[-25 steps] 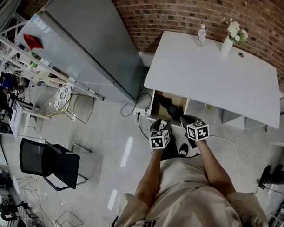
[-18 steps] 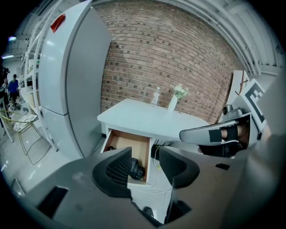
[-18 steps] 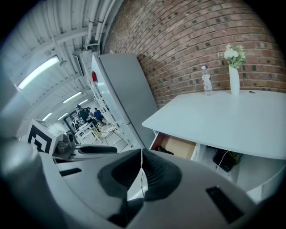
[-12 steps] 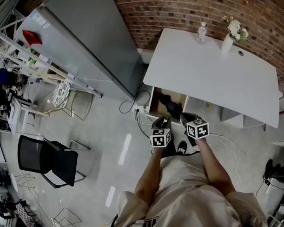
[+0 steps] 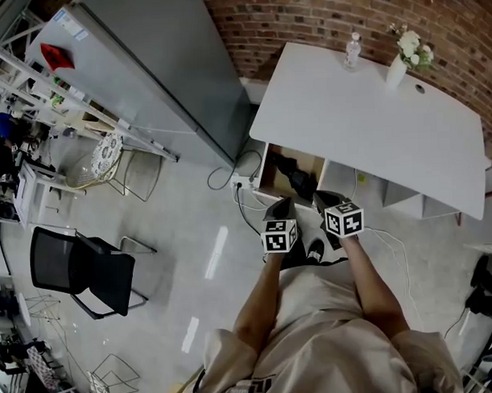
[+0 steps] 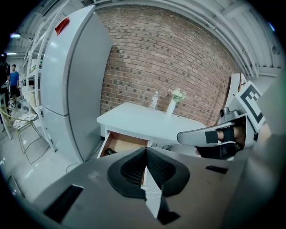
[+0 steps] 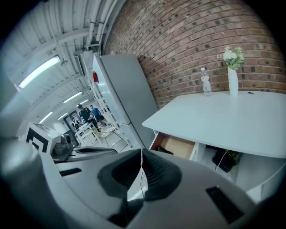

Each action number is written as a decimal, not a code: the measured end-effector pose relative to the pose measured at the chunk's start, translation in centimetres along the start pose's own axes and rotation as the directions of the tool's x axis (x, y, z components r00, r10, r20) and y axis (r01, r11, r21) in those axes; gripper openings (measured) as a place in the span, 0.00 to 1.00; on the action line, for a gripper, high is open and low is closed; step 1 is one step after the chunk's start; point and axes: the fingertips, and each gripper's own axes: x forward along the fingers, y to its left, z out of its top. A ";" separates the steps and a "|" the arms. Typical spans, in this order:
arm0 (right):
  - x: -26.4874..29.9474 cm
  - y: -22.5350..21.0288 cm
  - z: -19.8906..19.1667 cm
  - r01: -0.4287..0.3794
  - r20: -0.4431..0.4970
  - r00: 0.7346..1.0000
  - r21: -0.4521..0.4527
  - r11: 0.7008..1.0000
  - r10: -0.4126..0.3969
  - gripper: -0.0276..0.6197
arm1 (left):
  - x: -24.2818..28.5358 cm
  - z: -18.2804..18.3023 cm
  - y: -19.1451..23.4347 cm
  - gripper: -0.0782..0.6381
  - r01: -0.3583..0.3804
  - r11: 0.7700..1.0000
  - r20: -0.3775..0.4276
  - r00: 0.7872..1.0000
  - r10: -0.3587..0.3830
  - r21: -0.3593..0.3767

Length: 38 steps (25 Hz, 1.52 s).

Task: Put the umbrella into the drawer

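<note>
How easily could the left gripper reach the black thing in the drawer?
Probably yes: the drawer is open and nothing blocks the left gripper from the black thing, but its jaws just closed, empty.

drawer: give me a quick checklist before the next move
1. drawer open: ok.
2. umbrella inside: cannot tell; a dark thing lies in it, too small to identify.
3. left claw empty: ok; its jaws have just been closing and stand together, nothing between them.
4. right claw empty: ok; shut, nothing held.
5. bottle and vase upright on the table: ok.
</note>
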 end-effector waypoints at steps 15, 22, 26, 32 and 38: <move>1.2 1.8 0.6 -0.131 -0.005 0.991 0.004 0.991 0.131 0.15 | -0.1 -1.0 0.1 0.12 0.018 0.999 -0.045 0.999 -0.017 0.028; 1.4 0.9 0.0 -0.101 -0.037 0.994 -0.034 0.994 0.100 0.15 | 0.7 -1.2 0.8 0.12 -0.005 1.000 -0.070 0.998 0.006 0.009; 1.6 0.2 0.0 -0.064 -0.028 0.998 -0.033 0.997 0.063 0.15 | 1.1 -1.1 0.2 0.12 0.020 1.000 -0.085 0.996 -0.019 0.007; 2.2 0.1 -1.1 -0.075 -0.073 0.995 -0.061 0.995 0.071 0.15 | 1.6 -0.7 0.6 0.12 0.014 1.000 -0.081 0.997 -0.015 -0.011; 2.4 -0.6 -1.4 -0.088 -0.088 0.992 -0.020 0.996 0.086 0.15 | 2.0 -0.6 0.7 0.12 0.007 1.000 -0.100 0.995 -0.006 0.008</move>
